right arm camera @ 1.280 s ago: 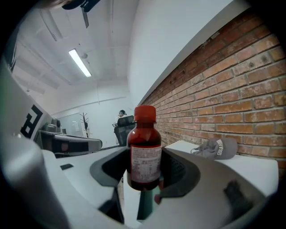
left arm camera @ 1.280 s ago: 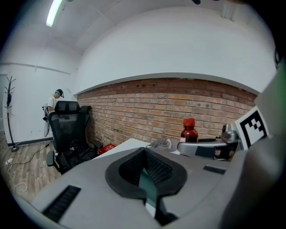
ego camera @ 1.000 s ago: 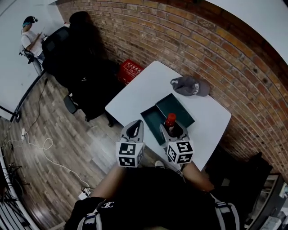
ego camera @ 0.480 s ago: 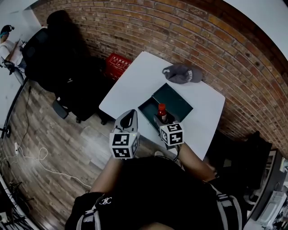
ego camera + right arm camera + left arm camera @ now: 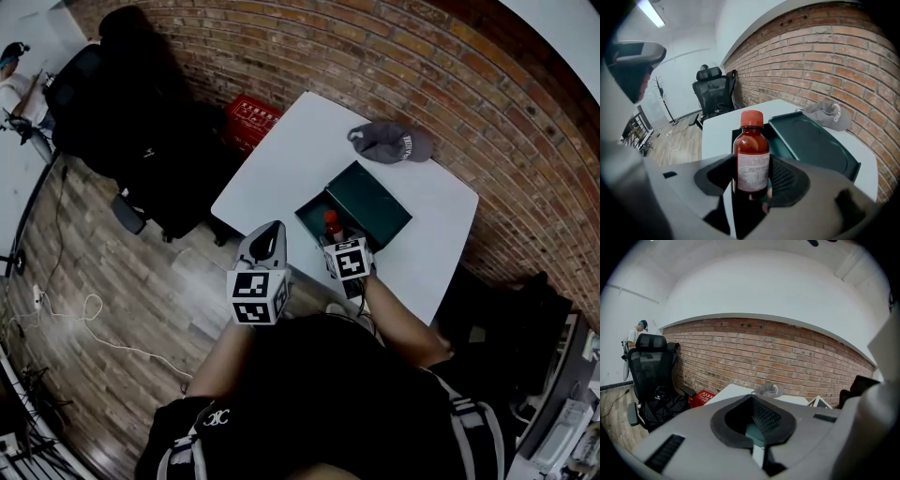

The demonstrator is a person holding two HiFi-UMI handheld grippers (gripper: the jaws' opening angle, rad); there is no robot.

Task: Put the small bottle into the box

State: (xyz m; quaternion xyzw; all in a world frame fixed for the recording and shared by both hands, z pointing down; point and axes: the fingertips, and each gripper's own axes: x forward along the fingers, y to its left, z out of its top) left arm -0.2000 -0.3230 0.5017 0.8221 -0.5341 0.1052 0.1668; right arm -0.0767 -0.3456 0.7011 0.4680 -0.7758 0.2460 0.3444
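Observation:
A small brown bottle (image 5: 751,157) with a red cap (image 5: 330,222) stands upright between my right gripper's (image 5: 334,239) pads, and that gripper (image 5: 751,174) is shut on its body. It hangs at the near edge of the open dark green box (image 5: 380,204), which lies on the white table (image 5: 291,155). In the right gripper view the box (image 5: 813,140) spreads out behind and right of the bottle. My left gripper (image 5: 269,231) hovers off the table's near edge, left of the right one. Its jaws (image 5: 752,397) meet at the tips with nothing between them.
A grey cap (image 5: 389,143) lies on the table beyond the box, also visible as the cap (image 5: 828,116) by the brick wall. A red crate (image 5: 251,120) and a black office chair (image 5: 122,103) stand on the wood floor to the left. A person (image 5: 637,331) stands far off.
My right gripper has carried the bottle forward, from in front of the box to its near edge. The left gripper has kept its place beside it.

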